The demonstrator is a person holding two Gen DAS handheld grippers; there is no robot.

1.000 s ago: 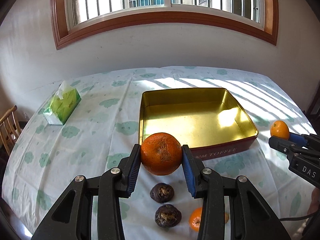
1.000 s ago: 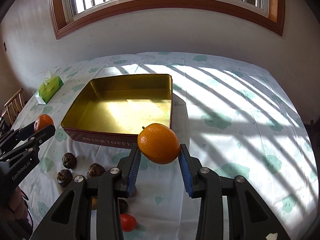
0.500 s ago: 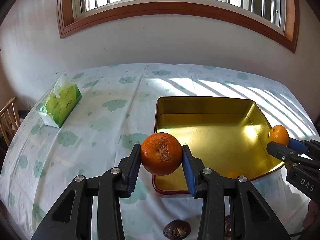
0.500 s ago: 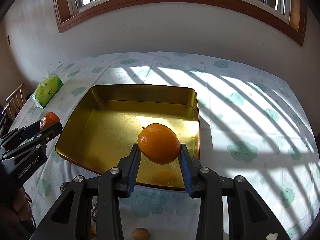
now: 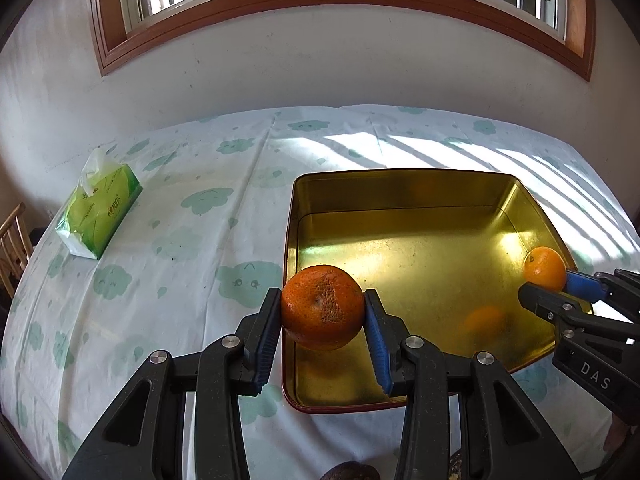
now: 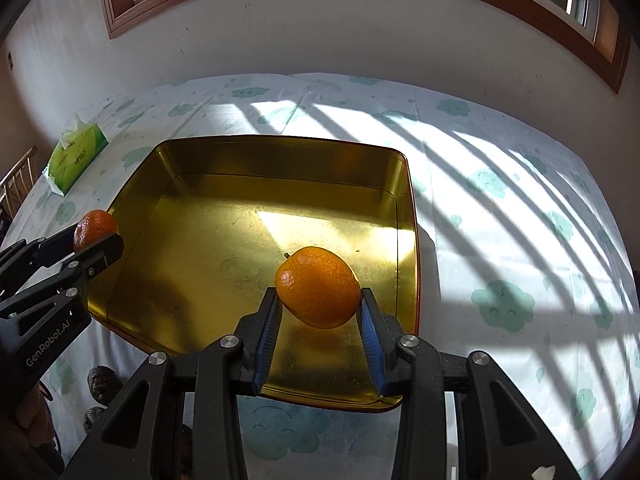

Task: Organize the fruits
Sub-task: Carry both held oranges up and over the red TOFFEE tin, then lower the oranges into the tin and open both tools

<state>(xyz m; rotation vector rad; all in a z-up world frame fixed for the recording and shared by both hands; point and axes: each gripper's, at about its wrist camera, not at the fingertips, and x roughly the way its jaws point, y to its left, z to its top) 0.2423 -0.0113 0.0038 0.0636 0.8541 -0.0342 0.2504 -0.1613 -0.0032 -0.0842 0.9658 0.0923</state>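
Note:
My left gripper (image 5: 322, 309) is shut on a dark, rough-skinned orange (image 5: 322, 307) and holds it over the near left rim of the gold tin (image 5: 404, 188). My right gripper (image 6: 318, 298) is shut on a smooth bright orange (image 6: 318, 292) above the tin's (image 6: 280, 160) near right floor. In the left wrist view the right gripper (image 5: 548, 288) with its orange (image 5: 544, 268) shows at the tin's right edge. In the right wrist view the left gripper (image 6: 98, 240) with its orange (image 6: 95, 232) shows at the tin's left edge. The tin holds no fruit.
A green tissue pack (image 5: 100, 210) lies at the far left of the cloud-print tablecloth (image 5: 180, 260). Dark wrinkled fruits (image 6: 102, 378) lie on the cloth near the tin's front left corner. A wooden chair (image 5: 14, 240) stands past the left table edge.
Both grippers have moved forward with their oranges, from in front of the tin to over it. The loose fruits on the cloth have slipped below the views.

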